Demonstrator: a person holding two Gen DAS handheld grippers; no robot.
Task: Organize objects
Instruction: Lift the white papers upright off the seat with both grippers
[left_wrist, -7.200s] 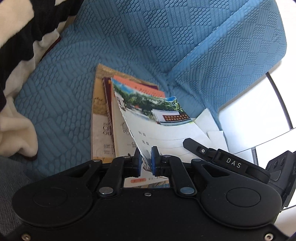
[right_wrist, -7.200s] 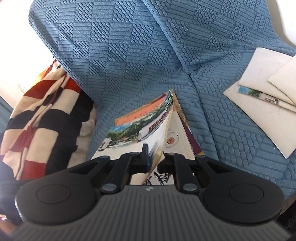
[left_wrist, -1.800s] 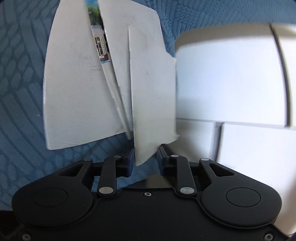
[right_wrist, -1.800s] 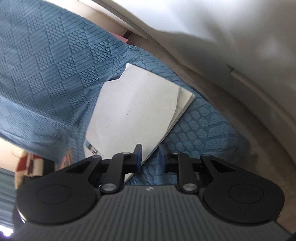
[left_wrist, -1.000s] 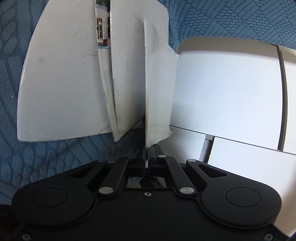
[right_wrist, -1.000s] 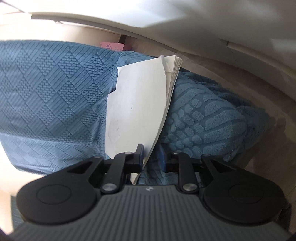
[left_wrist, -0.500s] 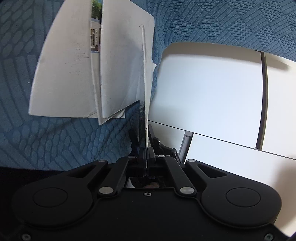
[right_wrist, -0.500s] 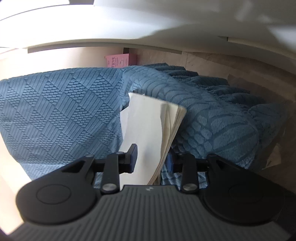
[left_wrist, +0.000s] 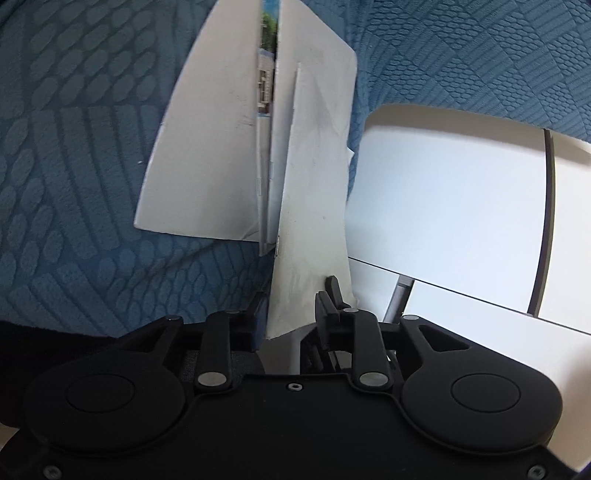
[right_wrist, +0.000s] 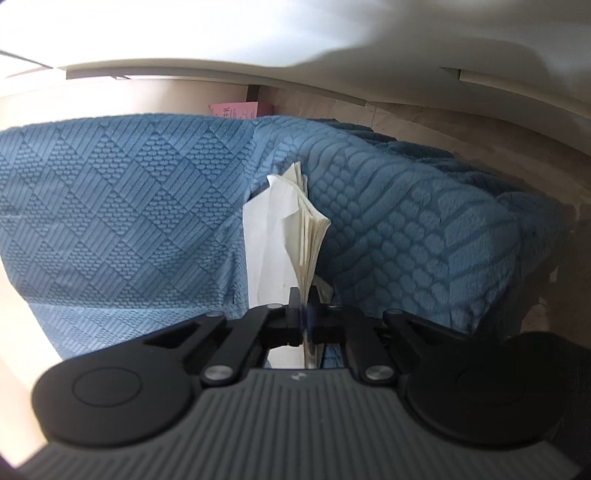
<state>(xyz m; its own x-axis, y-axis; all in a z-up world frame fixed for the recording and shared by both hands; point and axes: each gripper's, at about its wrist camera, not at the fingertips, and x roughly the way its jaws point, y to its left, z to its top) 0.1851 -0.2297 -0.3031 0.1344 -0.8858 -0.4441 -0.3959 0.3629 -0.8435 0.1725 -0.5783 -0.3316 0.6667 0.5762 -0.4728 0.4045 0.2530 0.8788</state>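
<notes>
We'd just handed over: left hand-held gripper (left_wrist: 286, 314) let go, jaws apart; right hand-held gripper (right_wrist: 305, 306) clamped the booklet (right_wrist: 280, 236) w/ pages fanned.

Blue quilted sofa cover with diamond and pebble texture (right_wrist: 129, 206) fills most of both views, draped over a rounded armrest (right_wrist: 424, 236). White glossy panels with dark seams (left_wrist: 461, 206) sit just beside it in the left view. Beige tiled floor (right_wrist: 424, 114) behind, bright daylight washing out the pale wall (right_wrist: 221, 33).
</notes>
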